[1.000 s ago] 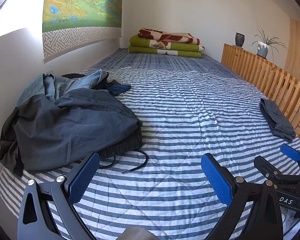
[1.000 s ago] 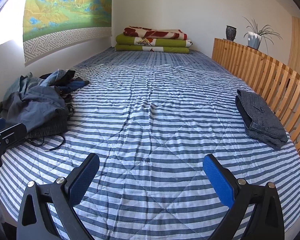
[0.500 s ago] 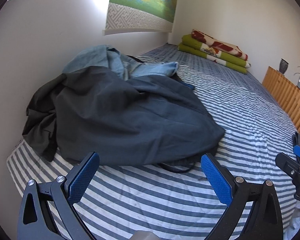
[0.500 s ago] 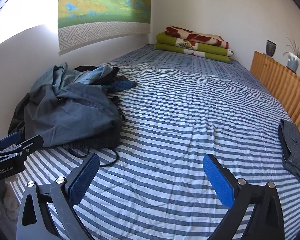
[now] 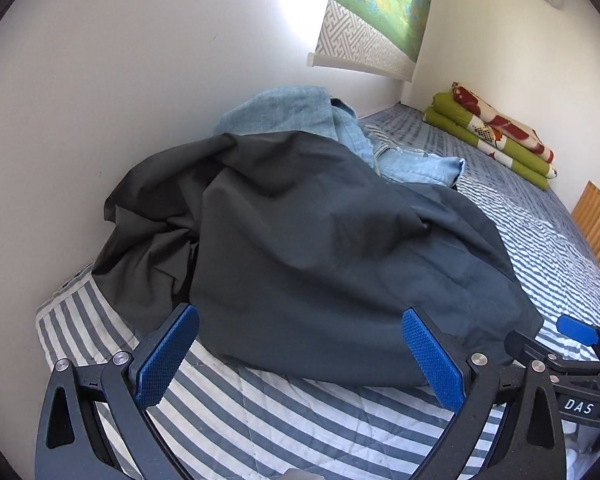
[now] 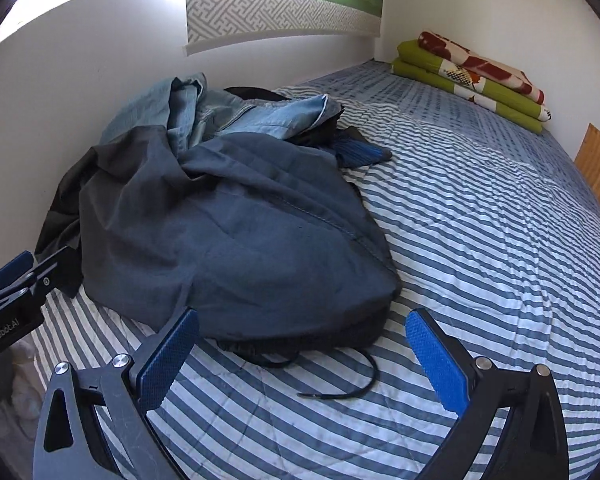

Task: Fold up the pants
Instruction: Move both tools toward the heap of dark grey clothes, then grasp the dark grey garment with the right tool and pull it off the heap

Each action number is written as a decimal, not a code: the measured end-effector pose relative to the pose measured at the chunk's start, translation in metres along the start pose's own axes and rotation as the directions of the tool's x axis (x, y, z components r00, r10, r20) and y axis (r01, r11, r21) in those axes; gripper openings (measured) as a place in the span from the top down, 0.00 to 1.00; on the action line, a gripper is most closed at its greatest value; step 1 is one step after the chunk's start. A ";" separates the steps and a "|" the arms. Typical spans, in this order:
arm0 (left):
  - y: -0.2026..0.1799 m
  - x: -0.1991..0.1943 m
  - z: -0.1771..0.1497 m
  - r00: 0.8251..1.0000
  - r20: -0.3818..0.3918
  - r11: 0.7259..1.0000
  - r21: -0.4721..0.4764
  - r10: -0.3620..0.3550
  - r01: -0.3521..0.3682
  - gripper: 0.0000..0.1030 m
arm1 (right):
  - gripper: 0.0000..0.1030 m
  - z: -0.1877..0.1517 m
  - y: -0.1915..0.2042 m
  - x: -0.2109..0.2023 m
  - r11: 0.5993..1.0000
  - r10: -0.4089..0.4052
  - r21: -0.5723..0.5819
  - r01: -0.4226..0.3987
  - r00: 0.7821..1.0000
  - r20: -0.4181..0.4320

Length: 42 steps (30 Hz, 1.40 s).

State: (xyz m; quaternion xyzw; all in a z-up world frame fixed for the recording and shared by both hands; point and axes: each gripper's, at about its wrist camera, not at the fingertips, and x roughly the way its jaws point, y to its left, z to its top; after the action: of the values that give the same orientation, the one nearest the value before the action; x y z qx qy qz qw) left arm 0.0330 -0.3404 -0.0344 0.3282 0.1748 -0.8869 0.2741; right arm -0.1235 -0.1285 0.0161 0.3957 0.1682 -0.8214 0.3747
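Both cameras have been swung toward the clothes pile and brought closer since the earlier frames; the folded grey item by the wooden rail is no longer framed. Left gripper (image 5: 300, 354) is held low at the pile's near edge, jaws wide apart, nothing between the pads. Right gripper (image 6: 302, 354) is likewise spread open and empty, aimed at the waistband end of the dark pants (image 6: 236, 240). These pants are heaped on top of the pile at the bed's left edge against the wall, near the foot corner, crumpled, not laid flat. A drawstring (image 6: 352, 384) trails out from the waistband onto the striped bedspread (image 6: 480, 240). Light denim jeans (image 6: 260, 116) are bunched behind and partly under the dark pair, nearer the wall. Folded blankets (image 6: 472, 76) are stacked at the far corner, well apart. Judged step: approach for the first pickup, both grippers opened in advance so that the fabric edge can be pinched at two points and the garment drawn out to the bare middle of the bed. Folding not yet begun. Risk seen: jeans may be dragged along with the top pair
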 end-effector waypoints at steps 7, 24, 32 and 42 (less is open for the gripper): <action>0.014 0.025 -0.002 0.998 -0.055 0.999 -0.009 0.037 -0.037 0.00 | 0.01 0.015 0.038 0.049 0.996 -0.001 -0.091 -0.001 1.000 -0.032; 0.037 0.021 0.004 0.997 0.001 0.989 -0.127 0.074 -0.073 0.01 | 0.89 0.011 0.026 0.030 0.954 -0.175 -0.249 0.164 0.984 -0.024; 0.034 0.012 0.006 0.998 0.025 0.989 -0.137 0.055 -0.051 0.01 | 0.90 -0.007 -0.066 -0.056 0.956 -0.266 -0.108 0.271 0.962 0.066; -0.012 -0.002 0.002 0.999 0.046 0.998 -0.058 -0.009 0.011 0.01 | 0.91 -0.072 -0.156 -0.163 0.891 -0.452 0.007 0.453 0.887 0.090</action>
State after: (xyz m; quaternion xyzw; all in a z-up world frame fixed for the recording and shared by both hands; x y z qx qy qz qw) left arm 0.0264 -0.3311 -0.0301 0.2986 0.1960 -0.8901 0.2832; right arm -0.1360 0.0946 0.0941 0.3057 0.2446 -0.9018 0.1829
